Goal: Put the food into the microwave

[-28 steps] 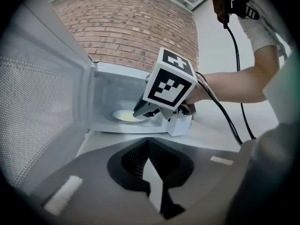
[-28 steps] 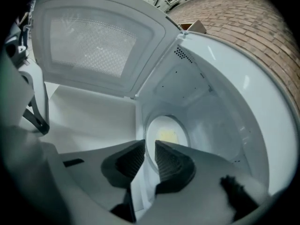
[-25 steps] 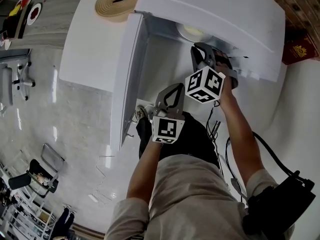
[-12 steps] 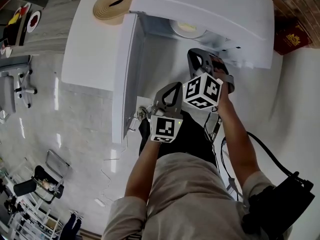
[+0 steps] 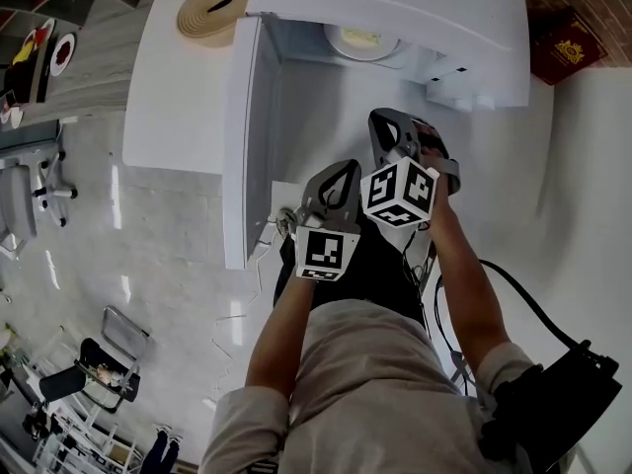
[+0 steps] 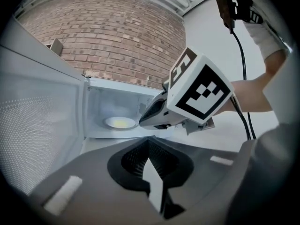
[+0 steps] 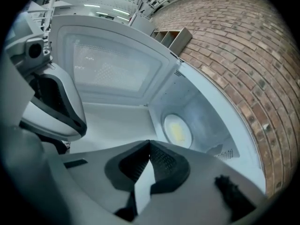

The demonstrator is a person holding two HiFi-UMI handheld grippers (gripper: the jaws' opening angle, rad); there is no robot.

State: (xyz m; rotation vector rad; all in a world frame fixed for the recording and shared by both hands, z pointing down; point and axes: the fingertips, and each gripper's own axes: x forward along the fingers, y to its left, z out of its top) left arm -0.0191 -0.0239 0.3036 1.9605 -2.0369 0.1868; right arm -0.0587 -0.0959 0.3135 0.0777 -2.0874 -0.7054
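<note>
A white plate with pale yellow food (image 5: 360, 39) lies inside the open white microwave (image 5: 395, 8); it also shows as the plate (image 6: 121, 122) and the plate (image 7: 177, 130) in the gripper views. My right gripper (image 5: 387, 121) hovers in front of the oven's mouth, outside it, its jaws shut with nothing between them (image 7: 149, 141). My left gripper (image 5: 341, 174) hangs just beside and behind it, also shut and empty (image 6: 149, 140). Neither gripper touches the plate.
The microwave door (image 5: 242, 136) stands swung open to the left of both grippers. A round tan woven mat (image 5: 215, 0) lies on the white counter (image 5: 178, 87) left of the oven. A dark red box (image 5: 563, 45) sits at its right. A brick wall is behind.
Both grippers have drawn back from the microwave's mouth toward the person, the right one more. The plate stays inside and now shows more fully.
</note>
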